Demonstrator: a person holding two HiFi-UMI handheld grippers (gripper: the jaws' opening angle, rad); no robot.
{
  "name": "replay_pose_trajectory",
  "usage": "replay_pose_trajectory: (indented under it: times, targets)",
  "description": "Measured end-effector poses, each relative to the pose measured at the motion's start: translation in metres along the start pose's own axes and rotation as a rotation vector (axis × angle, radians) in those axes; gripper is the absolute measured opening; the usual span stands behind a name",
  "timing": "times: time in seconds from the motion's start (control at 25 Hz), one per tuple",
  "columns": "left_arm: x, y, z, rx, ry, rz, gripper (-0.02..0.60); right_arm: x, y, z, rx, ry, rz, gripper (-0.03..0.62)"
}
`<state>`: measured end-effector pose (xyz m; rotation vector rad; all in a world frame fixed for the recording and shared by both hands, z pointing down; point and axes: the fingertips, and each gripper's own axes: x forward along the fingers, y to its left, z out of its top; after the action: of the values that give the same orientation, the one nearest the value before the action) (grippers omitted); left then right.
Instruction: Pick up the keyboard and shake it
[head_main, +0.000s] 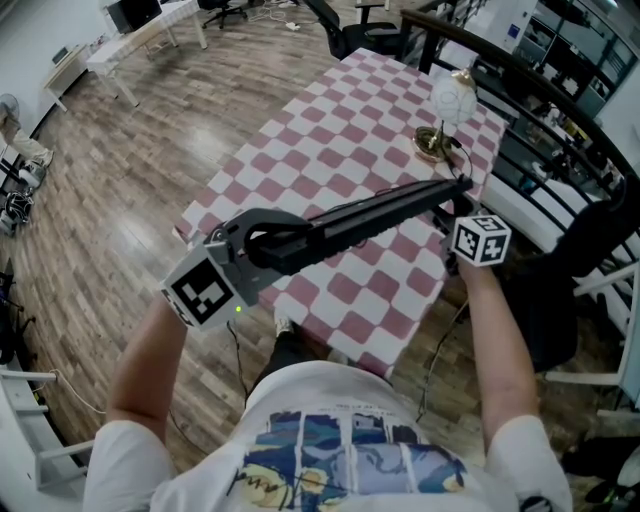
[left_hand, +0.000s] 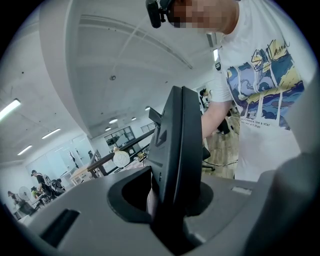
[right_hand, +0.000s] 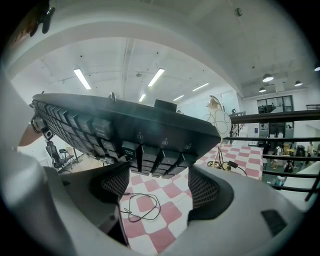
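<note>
A black keyboard (head_main: 370, 215) hangs in the air above the red-and-white checked table (head_main: 320, 150), held at both ends. My left gripper (head_main: 245, 245) is shut on its left end; in the left gripper view the keyboard (left_hand: 175, 150) stands edge-on, clamped between the jaws of the left gripper (left_hand: 167, 200). My right gripper (head_main: 462, 205) carries the right end. In the right gripper view the keyboard (right_hand: 125, 125) shows its keys facing down, its near end wedged between the fingertips of the right gripper (right_hand: 160, 175), with checked cloth visible below.
A small lamp with a white globe and brass base (head_main: 445, 110) stands near the table's far right corner. A thin black cable (right_hand: 142, 207) loops on the cloth under the keyboard. A dark railing (head_main: 560, 90) runs along the right; office chairs (head_main: 350, 30) stand beyond the table.
</note>
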<state>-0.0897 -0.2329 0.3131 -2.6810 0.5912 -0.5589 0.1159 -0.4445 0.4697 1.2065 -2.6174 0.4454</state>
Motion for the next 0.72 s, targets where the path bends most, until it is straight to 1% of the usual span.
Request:
replay_pose_trajectory:
  times: [0.72]
  targets:
    - [-0.0005, -0.0036, -0.0025, 0.006, -0.002, -0.001, 0.092, 0.0023, -0.0007, -0.0050, -0.014, 0.008, -0.002, 0.368]
